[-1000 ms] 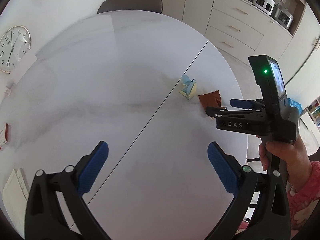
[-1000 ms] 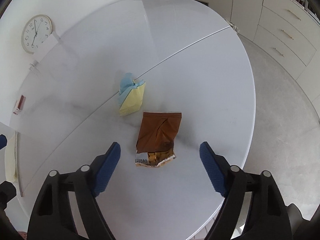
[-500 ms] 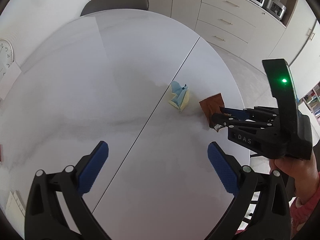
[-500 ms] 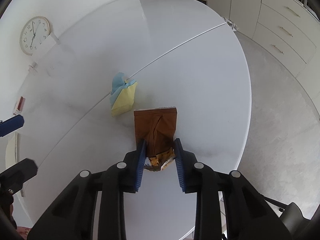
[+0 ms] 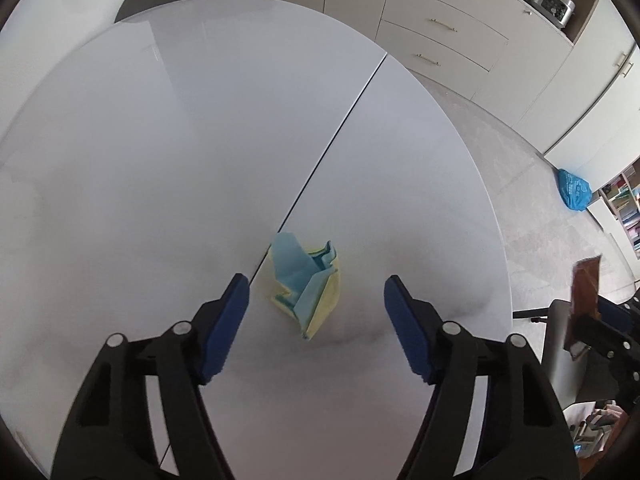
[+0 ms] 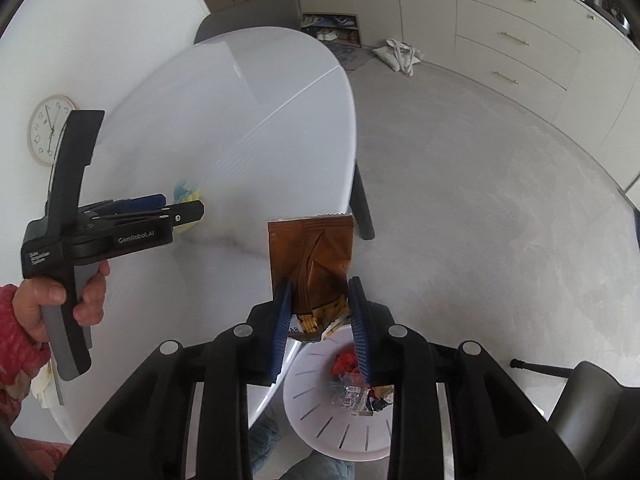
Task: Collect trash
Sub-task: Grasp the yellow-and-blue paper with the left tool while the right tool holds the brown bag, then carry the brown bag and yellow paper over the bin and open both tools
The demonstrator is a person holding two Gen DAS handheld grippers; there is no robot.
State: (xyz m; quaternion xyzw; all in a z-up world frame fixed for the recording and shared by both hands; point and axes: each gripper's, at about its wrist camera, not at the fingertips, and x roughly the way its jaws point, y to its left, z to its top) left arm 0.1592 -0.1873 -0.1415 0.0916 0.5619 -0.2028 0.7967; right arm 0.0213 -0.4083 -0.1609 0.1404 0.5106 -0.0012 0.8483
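A crumpled blue and yellow paper wad lies on the white oval table. My left gripper points down over it. Its jaws are closing with the wad between them, and the blue pads stand apart from the paper. My right gripper is shut on a torn brown snack wrapper, held in the air past the table's edge. Under it stands a white slotted bin with trash inside. In the right wrist view the left gripper sits by the wad. The wrapper also shows at the left wrist view's right edge.
A grey chair stands at the table's far end, and another chair is near the bin. Cream drawers line the far wall. A blue bag and a white tote lie on the floor. A clock leans by the wall.
The right gripper shut on the brown wrapper, lifted it off the table and carried it over the bin. The left gripper moved in over the paper wad and its jaws narrowed.
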